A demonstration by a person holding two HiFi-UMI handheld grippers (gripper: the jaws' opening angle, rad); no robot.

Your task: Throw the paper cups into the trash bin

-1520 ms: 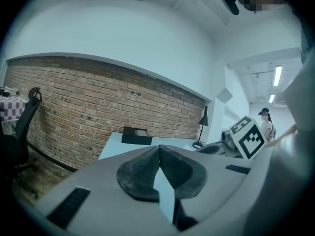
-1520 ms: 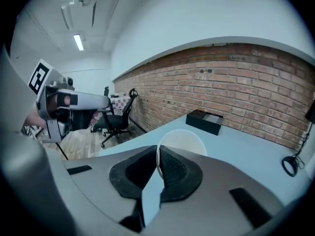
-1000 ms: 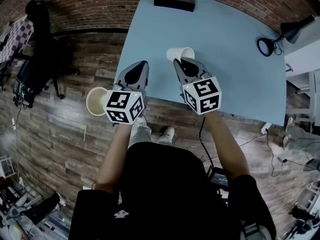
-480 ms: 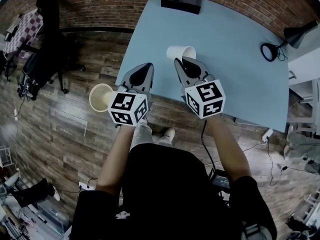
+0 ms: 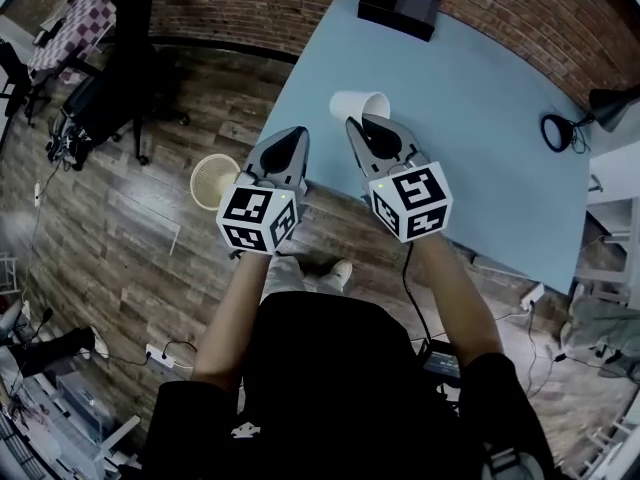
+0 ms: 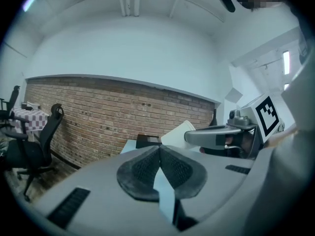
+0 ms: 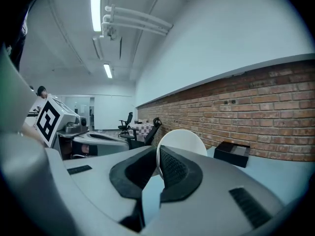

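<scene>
**A:** What's hidden or hard to read?

**B:** Mostly the trash bin (image 5: pixel 212 178) on the wood floor (image 5: pixel 120 228), left of the table. The marker cube of the left gripper (image 5: pixel 295 136) covers its near edge, and neither gripper view shows the bin. The desk lamp (image 5: pixel 565 128) is cut off at the right edge of the head view.

**A:** And the paper cup (image 5: pixel 352 103)?

**B:** In the head view it lies tipped on its side over the blue table (image 5: pixel 480 118), near the table's edge, with its mouth to the right. The right gripper (image 5: pixel 364 124) covers its near side. I can't tell whether it touches the tabletop.

**A:** Is it held?

**B:** Yes, and the right gripper view shows it. The cup's thin white wall runs down between the two dark pads, which are clamped on it at the rim.

**A:** What about the left one?

**B:** Its own view shows the pads meeting at the tips with nothing between them. That view also shows the cup from the side, slanting beside the black box (image 6: pixel 147 140), with the brick wall (image 6: pixel 98 112) and an office chair (image 6: pixel 42 141) behind. The head view shows the cup only from above.
</scene>
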